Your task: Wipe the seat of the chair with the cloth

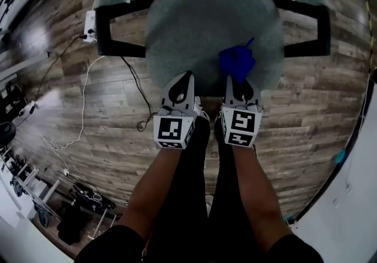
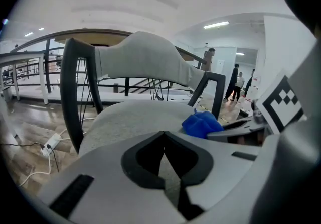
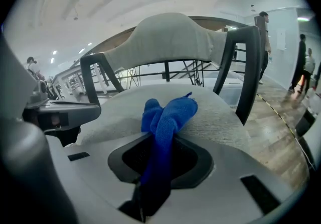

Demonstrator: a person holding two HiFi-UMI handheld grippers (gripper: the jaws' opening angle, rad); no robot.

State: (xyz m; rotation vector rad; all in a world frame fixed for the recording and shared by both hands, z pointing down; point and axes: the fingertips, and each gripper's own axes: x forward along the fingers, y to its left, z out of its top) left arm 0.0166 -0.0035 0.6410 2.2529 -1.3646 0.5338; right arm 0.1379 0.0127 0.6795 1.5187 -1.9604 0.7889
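One chair, one cloth, two grippers

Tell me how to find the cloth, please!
Look for the chair with black armrests and a round grey seat. Near the seat's front edge, toward the person's right, the right claw pinches a crumpled cloth. It is the only bright blue thing on the grey seat.

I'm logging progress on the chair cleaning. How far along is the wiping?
Done: the right gripper is clamped on the blue cloth, which lies bunched at the front right of the grey seat. In hand: wiping seems barely begun. Left: most of the seat, since no wiped track shows. The left gripper is shut and empty at the seat's front edge.
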